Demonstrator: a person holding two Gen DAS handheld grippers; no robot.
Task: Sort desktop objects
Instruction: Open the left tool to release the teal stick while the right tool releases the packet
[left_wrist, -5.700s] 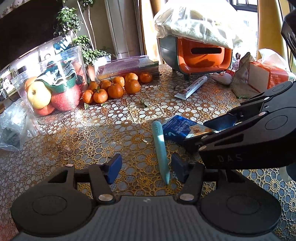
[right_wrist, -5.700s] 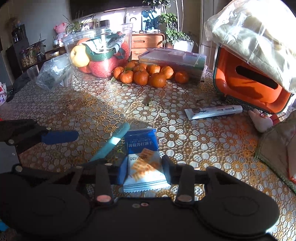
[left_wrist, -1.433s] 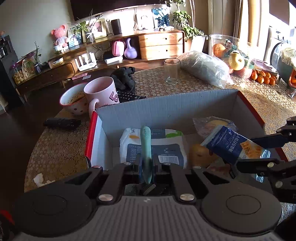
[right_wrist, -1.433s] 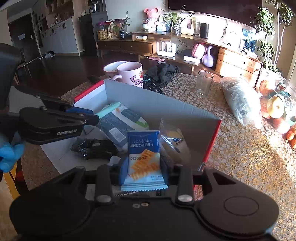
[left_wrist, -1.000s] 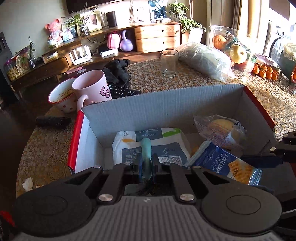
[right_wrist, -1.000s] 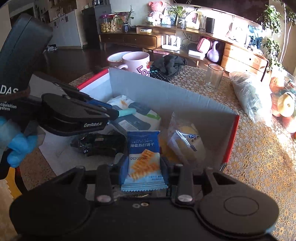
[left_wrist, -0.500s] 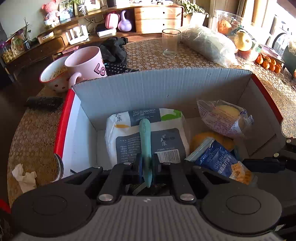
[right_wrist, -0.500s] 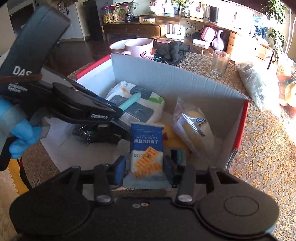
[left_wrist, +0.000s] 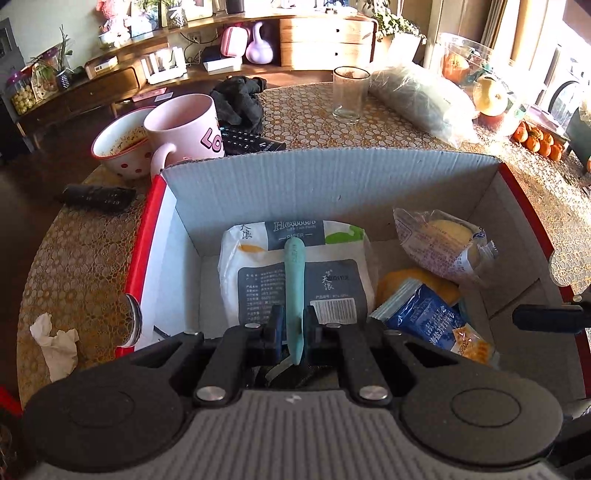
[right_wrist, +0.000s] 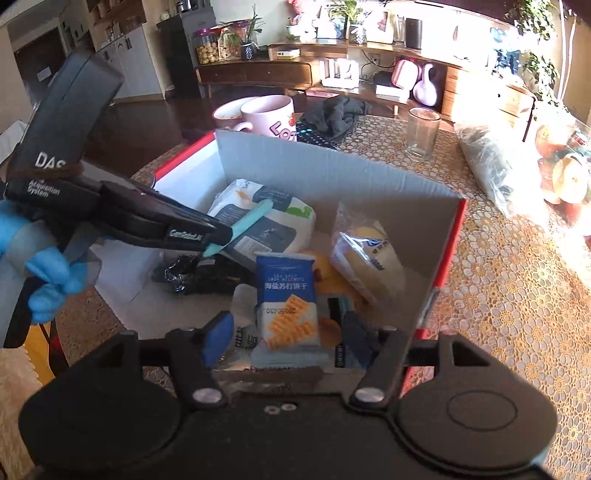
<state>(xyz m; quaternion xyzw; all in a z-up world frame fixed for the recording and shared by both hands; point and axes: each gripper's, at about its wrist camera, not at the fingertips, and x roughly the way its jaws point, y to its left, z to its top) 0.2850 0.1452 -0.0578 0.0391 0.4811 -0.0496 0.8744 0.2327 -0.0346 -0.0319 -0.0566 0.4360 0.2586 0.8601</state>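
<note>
Over box (left_wrist: 332, 177): left gripper (left_wrist: 293, 328) clamps pen (left_wrist: 294, 280); right gripper (right_wrist: 284, 338) opening, cracker packet (right_wrist: 287, 299) between.

Hard sunlight enters from the right of both frames, blowing out the upper right of the right wrist view. The left side sits dim. The box (left_wrist: 325, 181) casts deep interior shadow. Fisheye curvature bends the edges; focus is fairly sharp.

A pink mug (left_wrist: 188, 127) stands beside a spotted bowl (left_wrist: 120, 147) (a drinking glass (left_wrist: 349, 94) farther back).
</note>
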